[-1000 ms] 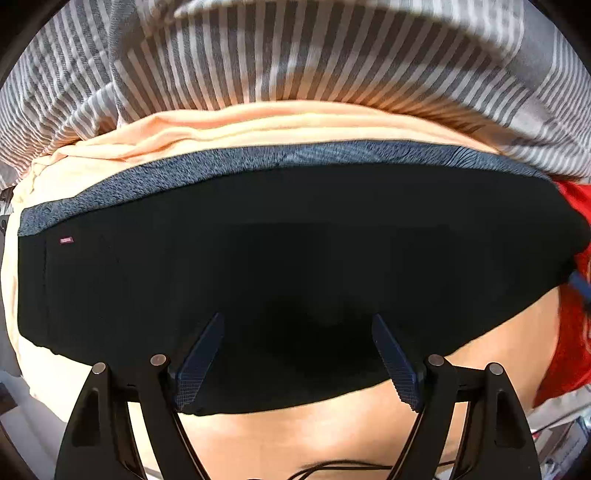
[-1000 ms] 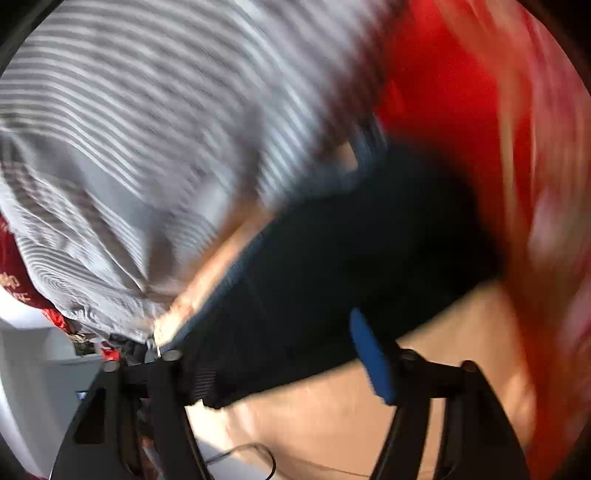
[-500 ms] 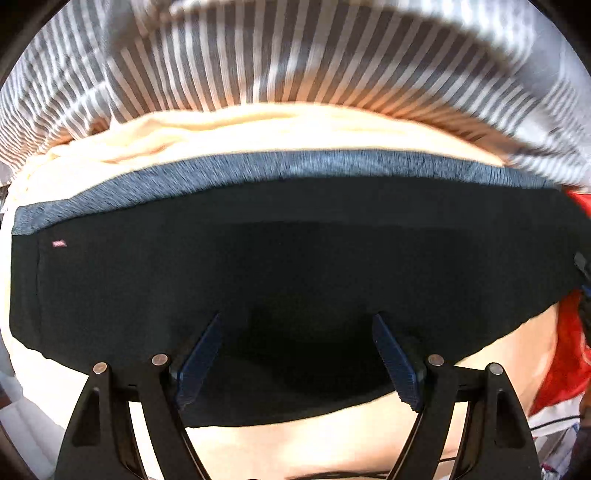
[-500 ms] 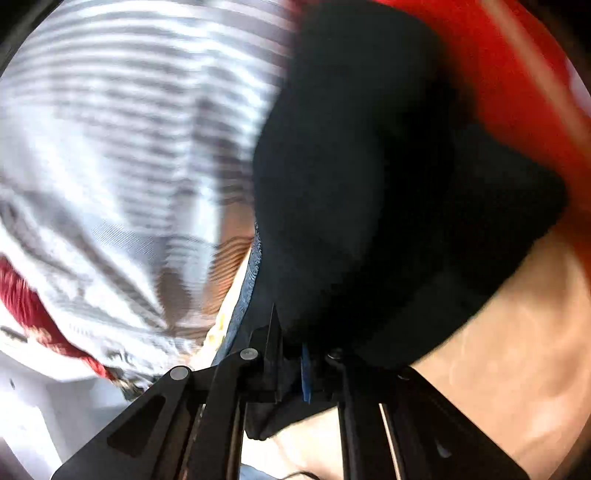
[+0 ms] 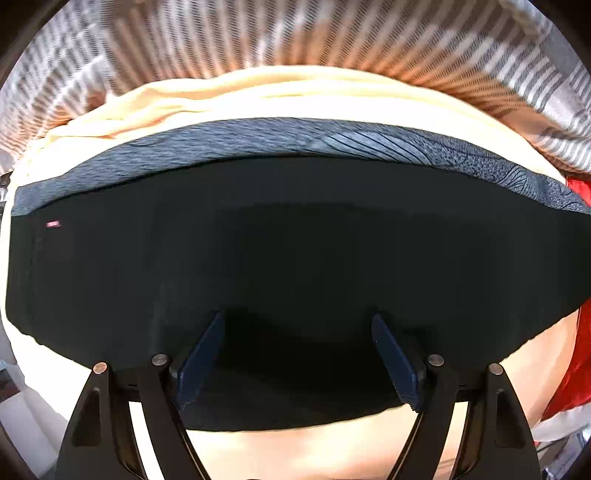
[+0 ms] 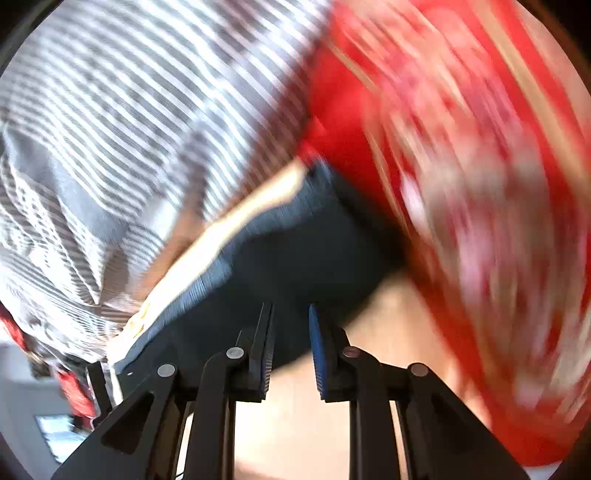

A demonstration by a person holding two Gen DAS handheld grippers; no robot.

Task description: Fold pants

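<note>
Folded black pants (image 5: 295,251) with a grey-blue waistband (image 5: 280,142) lie flat on a peach sheet (image 5: 280,96). My left gripper (image 5: 297,354) is open, its blue pads (image 5: 201,358) spread wide just over the pants' near edge, holding nothing. In the blurred right wrist view the pants (image 6: 295,254) lie ahead, their near corner at my right gripper (image 6: 290,325). Its jaws stand a narrow gap apart, with no cloth between them.
A grey-and-white striped cloth (image 5: 295,33) lies behind the pants, also in the right wrist view (image 6: 140,110). Red patterned fabric (image 6: 461,184) lies to the right of the pants, a sliver of it showing in the left wrist view (image 5: 576,369).
My right gripper was shut on a lifted part of the pants half a second ago; now it has let go, its jaws are slightly apart, and the pants lie flat. My left gripper stays open and edged closer.
</note>
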